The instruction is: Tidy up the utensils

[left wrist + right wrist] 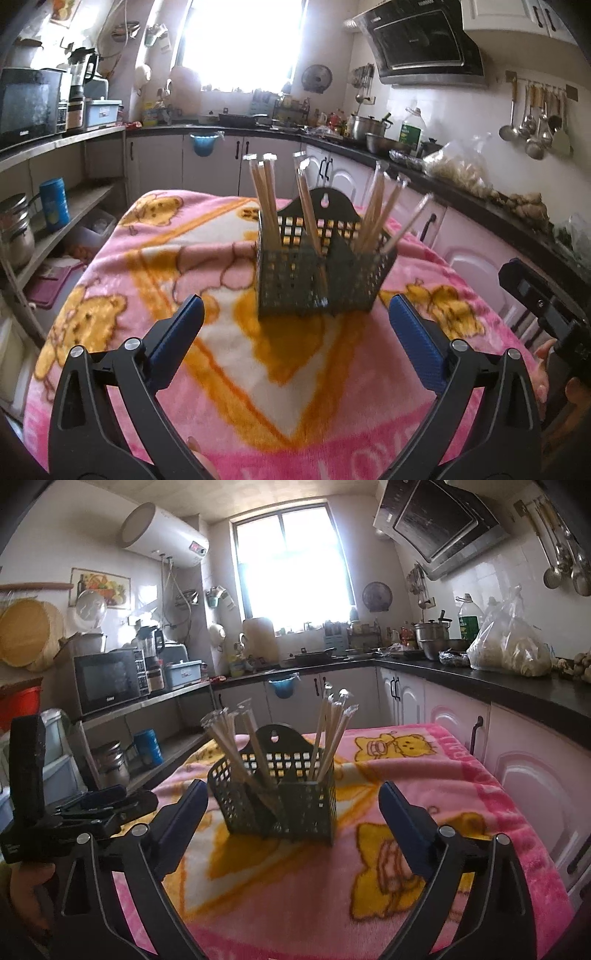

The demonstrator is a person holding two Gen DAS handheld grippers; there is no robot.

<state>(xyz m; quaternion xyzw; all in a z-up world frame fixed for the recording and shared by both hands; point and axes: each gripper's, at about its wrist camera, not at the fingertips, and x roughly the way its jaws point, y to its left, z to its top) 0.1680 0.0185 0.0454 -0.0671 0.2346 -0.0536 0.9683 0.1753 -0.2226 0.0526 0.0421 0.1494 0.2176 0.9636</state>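
Nearest the lens, spread wide and gripping nothing: the blue-padded left gripper (pixel 295 325), level and low over the pink fleece blanket with yellow bear print (pixel 240 369), aimed straight at the work. Same stance for the right gripper (pixel 291 808), blue pads parted, nothing between them, held slightly above the cloth and tilted a little downward. Just beyond both sets of fingertips, centred between them: the dark green perforated plastic utensil caddy (pixel 317 284), resting on the blanket, split into compartments, with a black arched hanging tab behind. Standing in it, fanned outward in loose clusters: pale wooden chopsticks in clear wrappers (pixel 264 195), some leaning left, some right. Probably very light and stiff, yet thin and slick under the film, so likely to roll or pivot if pinched at the tip; best taken mid-shaft, above the caddy rim, pads square across the stick. Caddy itself likely light enough to slide or tip on soft fleece, so worth steadying at a wall. Farther off, beyond the table: white kitchen cabinets (pixel 406 698) and bright window (pixel 291 565).
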